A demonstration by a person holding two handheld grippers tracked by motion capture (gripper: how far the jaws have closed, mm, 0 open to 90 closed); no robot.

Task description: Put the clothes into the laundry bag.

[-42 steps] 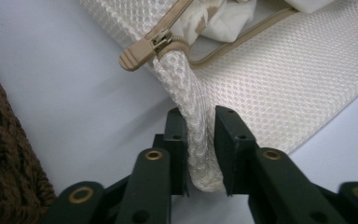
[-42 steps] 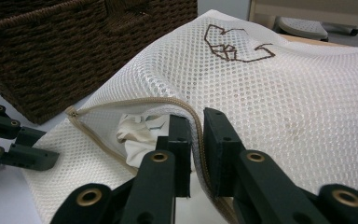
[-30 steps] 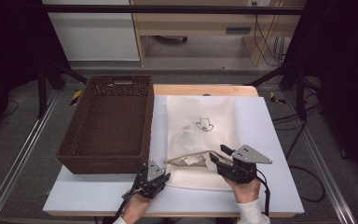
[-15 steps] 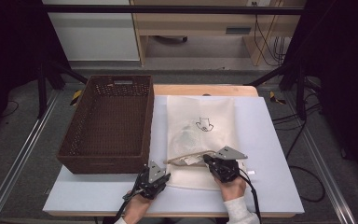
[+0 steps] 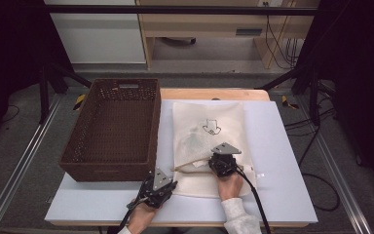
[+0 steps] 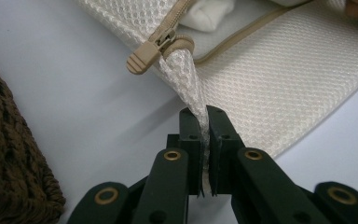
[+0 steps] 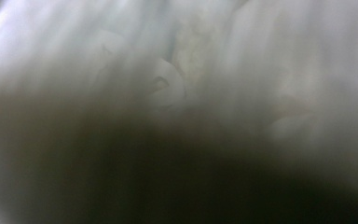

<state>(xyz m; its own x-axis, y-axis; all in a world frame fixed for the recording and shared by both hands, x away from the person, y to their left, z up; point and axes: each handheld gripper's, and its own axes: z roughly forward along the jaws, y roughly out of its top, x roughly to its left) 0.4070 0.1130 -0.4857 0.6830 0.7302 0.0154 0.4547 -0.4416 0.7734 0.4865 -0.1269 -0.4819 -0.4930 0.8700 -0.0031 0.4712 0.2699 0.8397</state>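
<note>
Your left gripper (image 6: 204, 140) is clamped on the mesh bag's (image 5: 208, 141) corner at 7 o'clock. Zipper (image 6: 161, 44) open. Your right gripper (image 5: 222, 165) is in the mouth, jaws together (contents unclear); emptying remains.

My right gripper view was a pale blur, dark across the lower frame, so I couldn't make out its tongs or what lay before them. In the high view, the right tongs (image 5: 213, 163) were hidden under their grey plate, tips buried in the mesh bag (image 5: 209, 122).
</note>
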